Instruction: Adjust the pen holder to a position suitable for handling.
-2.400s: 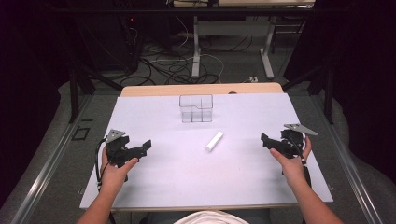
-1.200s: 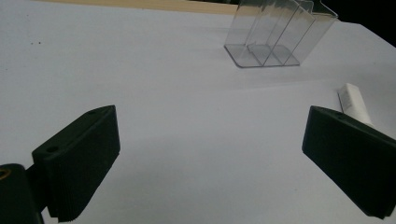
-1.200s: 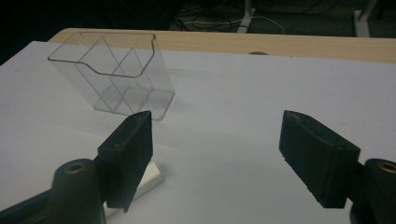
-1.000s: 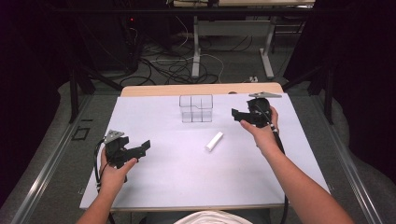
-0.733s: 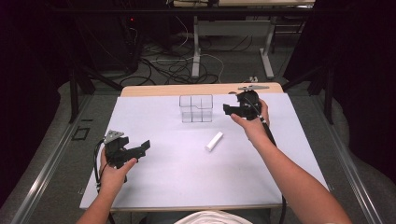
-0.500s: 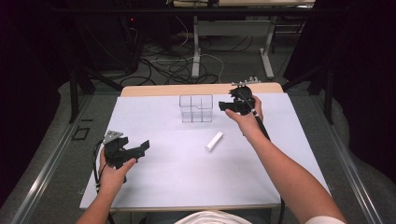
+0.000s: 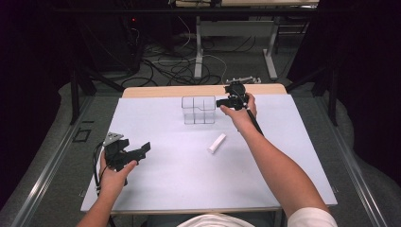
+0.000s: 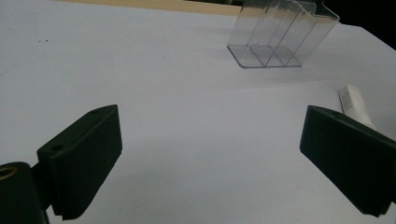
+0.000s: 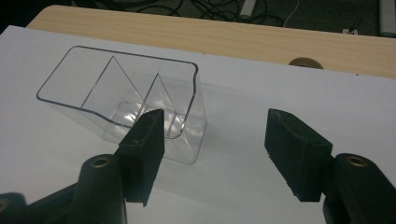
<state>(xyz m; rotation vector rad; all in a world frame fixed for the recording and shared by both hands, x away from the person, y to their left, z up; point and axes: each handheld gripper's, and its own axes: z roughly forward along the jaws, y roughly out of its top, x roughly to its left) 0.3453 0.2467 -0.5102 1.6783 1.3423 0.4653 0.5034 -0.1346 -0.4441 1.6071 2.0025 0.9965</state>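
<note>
- High view: right gripper [image 7: 223,102], jaws apart and empty, sits just beside the clear divided container [image 7: 198,109], seemingly reaching for its near wall.
- Next move likely calls for straddling that wall.
- Left gripper [image 7: 137,152] rests agape, white tube [image 7: 217,143] well ahead.

White sheet [image 7: 179,189] on wooden table [image 7: 161,91], floor cables [image 7: 170,71] (tangled), perhaps desk legs [image 7: 197,52].

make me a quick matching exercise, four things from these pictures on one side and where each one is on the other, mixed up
Things:
1. clear box
2. white tube
3. left gripper
4. right gripper

Places:
A. near the table's front left, jaws wide apart
B. lying flat mid-table
C. standing near the far edge, by the wood strip
D. just right of the clear box, jaws open

Pairs: 1-C, 2-B, 3-A, 4-D
</note>
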